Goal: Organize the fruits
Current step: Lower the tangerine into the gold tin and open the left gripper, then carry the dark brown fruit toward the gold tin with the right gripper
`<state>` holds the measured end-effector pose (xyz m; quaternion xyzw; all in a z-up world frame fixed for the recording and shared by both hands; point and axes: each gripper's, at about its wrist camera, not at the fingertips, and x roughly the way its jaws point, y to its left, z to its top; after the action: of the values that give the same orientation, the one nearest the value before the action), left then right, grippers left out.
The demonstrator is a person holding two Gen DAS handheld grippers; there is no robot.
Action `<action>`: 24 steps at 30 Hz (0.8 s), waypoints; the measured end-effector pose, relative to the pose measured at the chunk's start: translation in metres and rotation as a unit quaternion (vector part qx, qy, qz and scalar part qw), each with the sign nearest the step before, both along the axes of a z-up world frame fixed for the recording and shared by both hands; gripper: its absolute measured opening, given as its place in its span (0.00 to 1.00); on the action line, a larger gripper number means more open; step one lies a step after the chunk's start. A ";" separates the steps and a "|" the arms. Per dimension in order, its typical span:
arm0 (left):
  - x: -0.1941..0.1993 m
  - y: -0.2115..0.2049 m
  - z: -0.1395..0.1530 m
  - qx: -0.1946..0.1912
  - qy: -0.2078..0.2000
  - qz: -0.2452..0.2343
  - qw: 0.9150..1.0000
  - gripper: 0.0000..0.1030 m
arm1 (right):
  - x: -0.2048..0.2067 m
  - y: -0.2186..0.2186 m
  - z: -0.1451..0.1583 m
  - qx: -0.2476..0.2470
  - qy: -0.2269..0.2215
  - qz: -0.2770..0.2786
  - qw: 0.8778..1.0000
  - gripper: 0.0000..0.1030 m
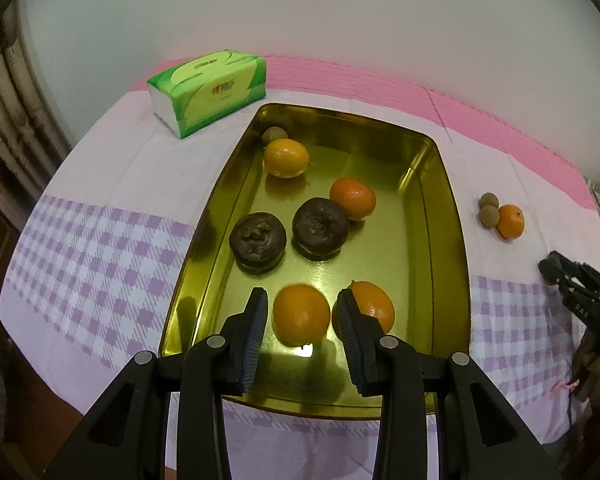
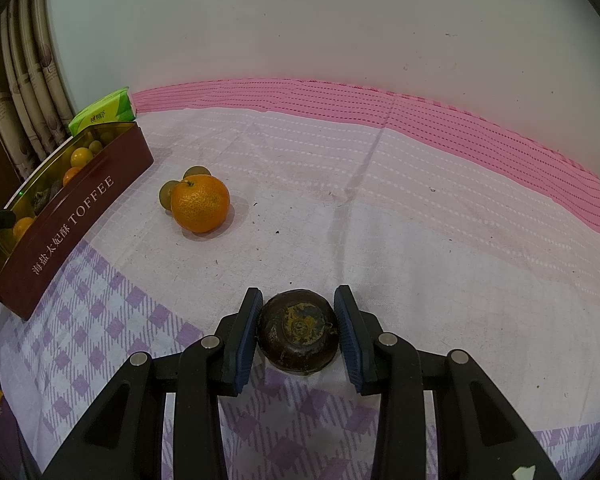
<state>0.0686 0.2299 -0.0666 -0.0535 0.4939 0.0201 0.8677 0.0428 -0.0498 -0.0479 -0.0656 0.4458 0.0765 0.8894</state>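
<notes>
With 7 fruits laid in the toffee tin (image 1: pixel 452 216), a mangosteen (image 2: pixel 298 330) was clasped by the right gripper (image 2: pixel 298 330), the left gripper (image 1: pixel 302 316) was held wide around a tangerine (image 1: pixel 301 314), and 3 fruits (image 2: pixel 198 200) were left outside.

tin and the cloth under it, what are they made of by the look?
The tin: likely thin sheet metal, glossy gold inside, mirroring the fruit; outside is dark red paint with printed TOFFEE lettering, seen from the right wrist. The cloth: woven fabric, matte, with a visible weave, a crease and a lilac check print; probably cotton, though the fibre cannot be told.

Tin tray (image 1: pixel 440 200) glossy gold metal; tablecloth (image 2: pixel 380 220) matt woven cloth.
</notes>
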 end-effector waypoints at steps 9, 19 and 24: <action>-0.003 -0.009 0.008 0.029 -0.009 0.000 1.000 0.37 | -0.002 0.004 -0.001 -0.012 -0.002 0.002 1.000 0.34; -0.011 -0.015 0.020 0.046 -0.022 0.011 0.999 0.50 | -0.018 0.014 0.003 0.003 0.012 0.010 1.000 0.33; -0.013 -0.019 0.024 0.058 -0.029 0.011 0.998 0.52 | -0.025 0.028 0.019 0.021 0.005 0.024 0.999 0.33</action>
<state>0.0559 0.2113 -0.0422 -0.0092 0.4658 0.0563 0.8830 0.0176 -0.0219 -0.0291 -0.0569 0.4465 0.1079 0.8864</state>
